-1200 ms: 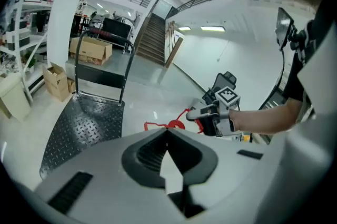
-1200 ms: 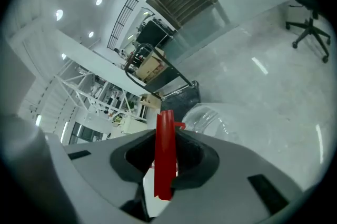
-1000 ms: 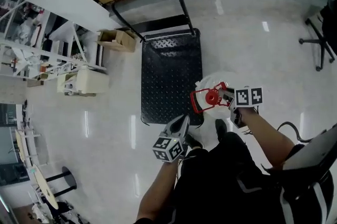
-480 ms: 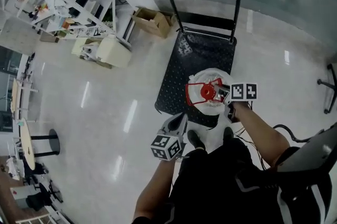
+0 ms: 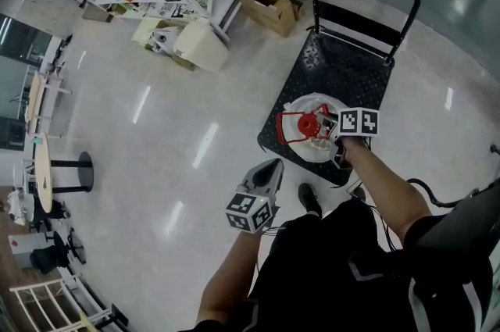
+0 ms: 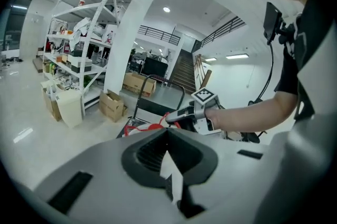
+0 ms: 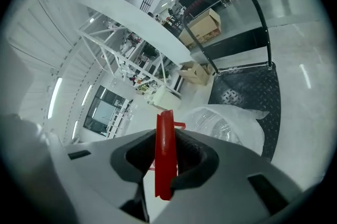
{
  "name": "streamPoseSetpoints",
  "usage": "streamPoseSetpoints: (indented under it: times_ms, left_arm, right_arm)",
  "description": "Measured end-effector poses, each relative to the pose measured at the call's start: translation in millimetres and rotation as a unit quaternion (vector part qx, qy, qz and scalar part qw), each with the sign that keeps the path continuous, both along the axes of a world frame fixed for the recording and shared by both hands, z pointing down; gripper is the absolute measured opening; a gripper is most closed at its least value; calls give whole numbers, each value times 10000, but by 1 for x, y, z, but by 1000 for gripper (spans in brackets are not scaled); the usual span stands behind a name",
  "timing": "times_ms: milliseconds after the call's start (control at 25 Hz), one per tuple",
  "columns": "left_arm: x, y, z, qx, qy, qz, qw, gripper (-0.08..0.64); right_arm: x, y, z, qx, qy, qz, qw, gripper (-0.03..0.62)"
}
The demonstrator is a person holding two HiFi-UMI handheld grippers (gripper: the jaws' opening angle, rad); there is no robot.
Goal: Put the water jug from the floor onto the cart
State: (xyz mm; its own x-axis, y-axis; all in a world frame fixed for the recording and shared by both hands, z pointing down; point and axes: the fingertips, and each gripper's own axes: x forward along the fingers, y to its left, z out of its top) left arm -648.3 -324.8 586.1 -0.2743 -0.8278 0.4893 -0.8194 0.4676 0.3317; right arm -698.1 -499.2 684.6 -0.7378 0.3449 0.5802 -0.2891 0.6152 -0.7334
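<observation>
1. While the right gripper [image 5: 328, 131] pinches its partly closed jaws on the red handle [image 7: 164, 154], the water jug [image 5: 311, 144] sits over the near end of the cart [image 5: 351, 76], whether touching the deck I can't tell.
2. The jug's clear, crinkly and rounded, with a red cap!
3. The left gripper [image 5: 269, 170] is over bare floor, its jaw tips together and empty.
4. The count: one jug, one cart, two grippers, two cardboard boxes [image 5: 269, 6].
</observation>
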Motion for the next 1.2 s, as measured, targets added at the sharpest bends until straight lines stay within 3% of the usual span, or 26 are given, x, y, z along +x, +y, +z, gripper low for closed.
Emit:
streamPoseSetpoints:
  times_ms: [360, 560, 1000, 1200]
  left_arm:
    - [-26, 49, 24, -117, 262, -231, 9993, 0]
    - [-30, 49, 27, -87, 305, -161, 9994, 0]
    - [-22, 27, 29, -85, 374, 56, 9992, 0]
    - [-11, 10, 22, -82, 275, 150, 9995, 0]
  right_arm:
    - [-28, 38, 41, -101, 328, 87, 9994, 80]
    - [-15, 30, 75, -64, 617, 257, 9977, 80]
    - [16, -16, 98, -203, 1002, 686, 9924, 80]
    - [34, -28, 113, 134, 1054, 697, 9919, 111]
